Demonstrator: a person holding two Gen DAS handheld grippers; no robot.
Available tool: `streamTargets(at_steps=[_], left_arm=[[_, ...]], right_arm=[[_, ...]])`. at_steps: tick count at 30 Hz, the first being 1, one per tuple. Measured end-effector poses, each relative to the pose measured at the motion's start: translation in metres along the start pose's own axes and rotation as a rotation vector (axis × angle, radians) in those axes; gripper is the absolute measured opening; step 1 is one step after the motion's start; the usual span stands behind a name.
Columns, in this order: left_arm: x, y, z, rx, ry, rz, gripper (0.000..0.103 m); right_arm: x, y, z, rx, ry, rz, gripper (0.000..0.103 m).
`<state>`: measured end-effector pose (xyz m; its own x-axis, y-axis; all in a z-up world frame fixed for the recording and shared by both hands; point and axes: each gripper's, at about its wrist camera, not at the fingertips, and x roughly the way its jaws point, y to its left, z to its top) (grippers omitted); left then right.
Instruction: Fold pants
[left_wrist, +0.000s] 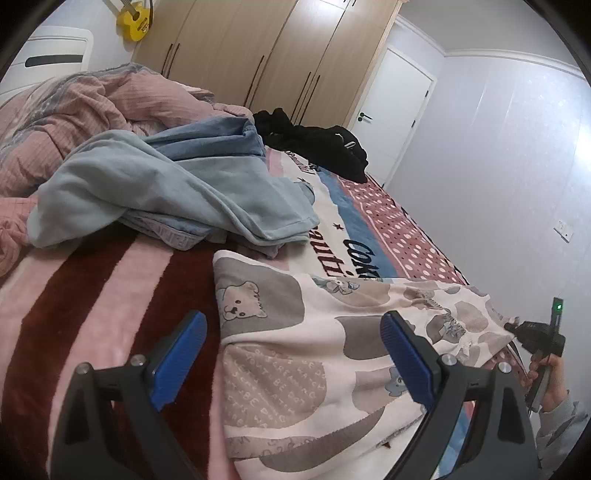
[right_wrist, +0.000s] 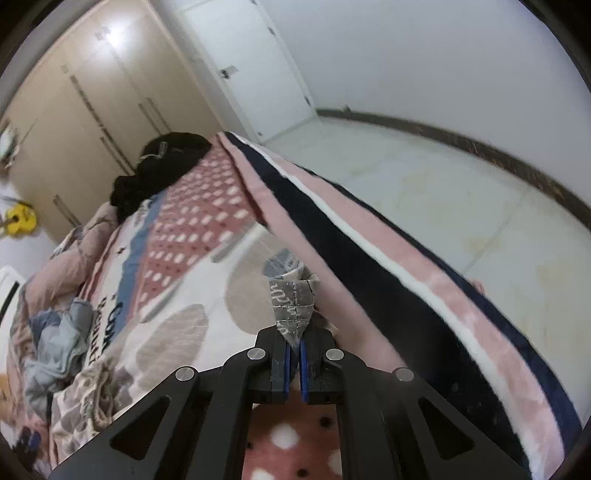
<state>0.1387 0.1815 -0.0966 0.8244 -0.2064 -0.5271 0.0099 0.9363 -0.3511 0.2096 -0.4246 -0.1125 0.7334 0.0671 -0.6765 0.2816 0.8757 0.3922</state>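
Right claw (right_wrist: 293, 347) pinches the pants (left_wrist: 332, 354) hem; left claw (left_wrist: 293, 354) gapes wide over them.

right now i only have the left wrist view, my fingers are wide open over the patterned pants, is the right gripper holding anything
Observer: Yes. The right gripper is shut on a bunched bit of the pants.
Operator: where on the bed is that grip
Observer: Near the bed's side edge, beside the blanket's dark stripe; the floor shows past it.
Operator: is the fabric past its fingers flat
Observer: No, it stands up in a crumpled fold above the fingertips.
Operator: is the black pile close to it
Observer: No, the black clothes lie at the far end of the bed, by the wardrobe.
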Motion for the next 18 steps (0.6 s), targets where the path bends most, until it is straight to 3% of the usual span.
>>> streamTargets(at_steps=[4, 5, 6, 7, 9, 13, 15, 18], left_arm=[[-0.001, 0.000, 0.000, -0.001, -0.003, 0.003, 0.094], [-0.001, 0.000, 0.000, -0.001, -0.004, 0.003, 0.094], [-0.002, 0.001, 0.000, -0.002, -0.004, 0.003, 0.094], [-0.002, 0.001, 0.000, -0.002, -0.003, 0.002, 0.094], [-0.001, 0.000, 0.000, 0.001, 0.000, 0.003, 0.094], [0.002, -0.005, -0.001, 0.014, 0.007, 0.012, 0.094], [0.003, -0.013, -0.003, 0.037, 0.009, 0.044, 0.094], [0.002, -0.025, -0.006, 0.071, 0.008, 0.078, 0.094]], right_arm=[[0.009, -0.001, -0.003, -0.020, 0.073, -0.019, 0.003], [0.004, -0.003, -0.003, -0.009, 0.065, -0.015, 0.017], [-0.004, -0.005, -0.003, 0.002, 0.048, -0.010, 0.038], [-0.015, -0.007, -0.005, 0.011, 0.026, 0.002, 0.045], [-0.026, -0.009, -0.010, 0.027, 0.033, 0.057, 0.046], [-0.004, -0.002, -0.027, 0.053, 0.198, 0.195, 0.046], [0.008, 0.007, -0.029, 0.021, 0.180, 0.170, 0.046], [0.027, 0.013, -0.022, 0.065, 0.149, 0.214, 0.046]])
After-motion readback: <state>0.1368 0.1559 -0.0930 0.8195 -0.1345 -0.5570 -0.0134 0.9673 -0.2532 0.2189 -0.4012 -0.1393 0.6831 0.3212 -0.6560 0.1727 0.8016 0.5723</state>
